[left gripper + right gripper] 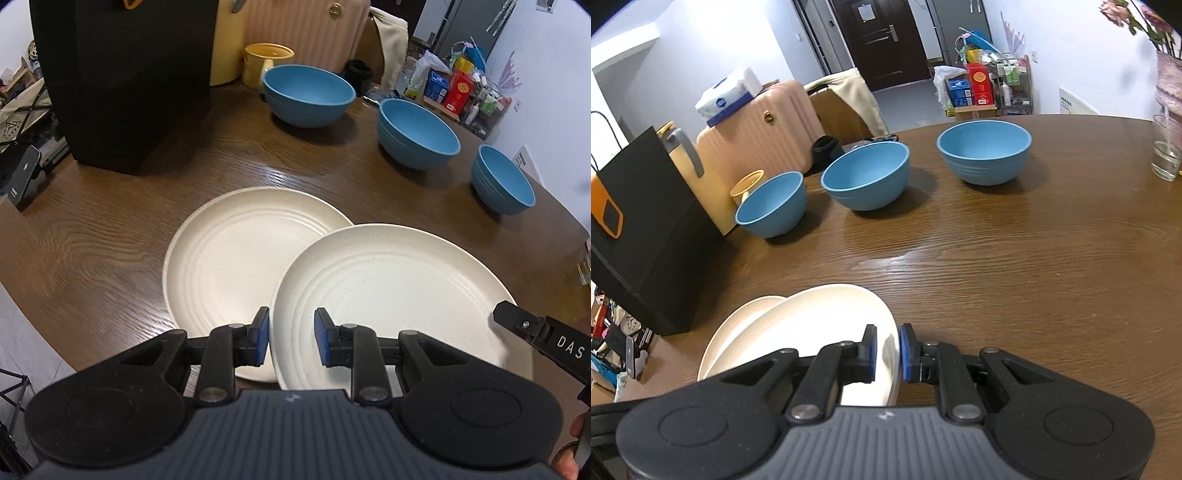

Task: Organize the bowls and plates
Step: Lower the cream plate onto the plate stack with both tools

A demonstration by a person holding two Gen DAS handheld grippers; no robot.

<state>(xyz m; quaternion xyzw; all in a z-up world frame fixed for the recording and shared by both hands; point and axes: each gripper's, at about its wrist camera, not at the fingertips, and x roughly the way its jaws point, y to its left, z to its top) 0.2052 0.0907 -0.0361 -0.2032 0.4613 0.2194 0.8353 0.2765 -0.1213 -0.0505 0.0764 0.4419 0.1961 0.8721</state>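
Right claw (pixel 887 352) pinches the rim of the upper cream plate (pixel 812 325), which overlaps the lower plate (pixel 229 240) and hides much of it, while the left claw (pixel 291 338) gapes unladen, apparently just above the counter (pixel 997 258) near three blue bowls (pixel 866 177).

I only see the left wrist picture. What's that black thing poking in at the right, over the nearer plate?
Observer: That is the right gripper. Its own camera shows its two fingers closed on the rim of the upper plate.
Visitor: Anything further right on the table?
Observer: A glass stands near the edge, in front of a vase of flowers.
Visitor: What's on the pink suitcase?
Observer: A pack of tissues lies on top of it.
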